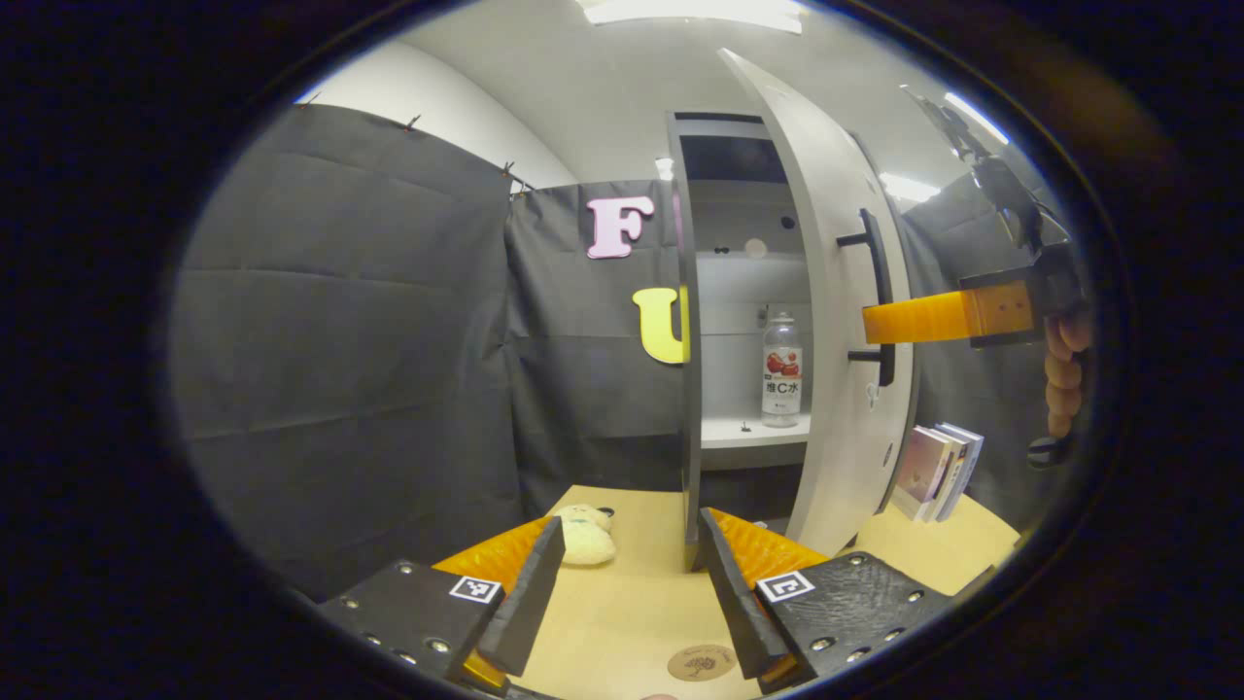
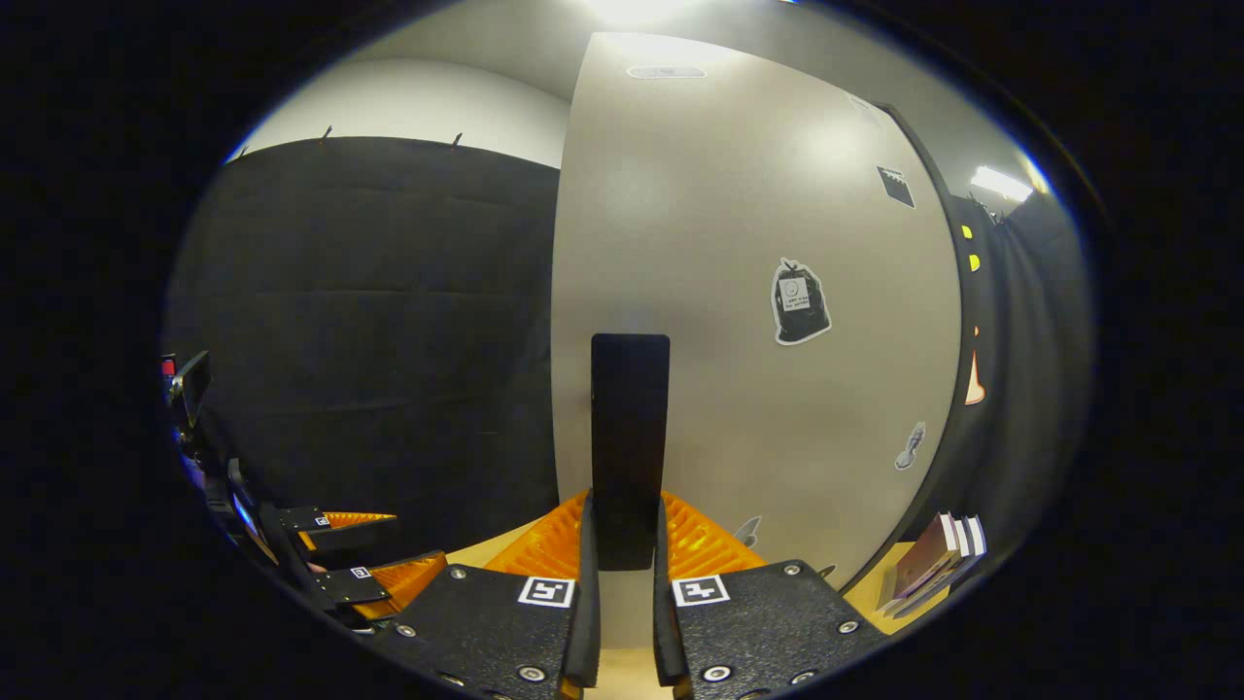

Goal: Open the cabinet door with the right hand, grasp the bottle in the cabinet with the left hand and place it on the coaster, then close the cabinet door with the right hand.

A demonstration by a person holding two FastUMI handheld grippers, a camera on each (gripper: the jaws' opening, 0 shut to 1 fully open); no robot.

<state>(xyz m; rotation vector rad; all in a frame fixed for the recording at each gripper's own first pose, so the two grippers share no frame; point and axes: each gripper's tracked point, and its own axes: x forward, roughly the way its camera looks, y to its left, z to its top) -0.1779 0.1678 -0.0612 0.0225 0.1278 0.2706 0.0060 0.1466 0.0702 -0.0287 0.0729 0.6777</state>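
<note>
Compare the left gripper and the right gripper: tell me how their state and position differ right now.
The left gripper is open, holding nothing; the right gripper is closed on the door handle. The left gripper hangs low over the table, near the coaster, facing the bottle in the cabinet; the right gripper sits higher, at the opened cabinet door. Both are hand-held two-finger grippers.

The left gripper view looks from low over the table (image 1: 622, 603), well back, straight at the open cabinet (image 1: 743, 321) ahead of its fingers. The right gripper view sits close against the door (image 2: 739, 292), facing its outer face, the handle (image 2: 630, 447) between its fingers. Both views share the door, the handle and the books (image 2: 933, 564); probably the table edge too.
</note>
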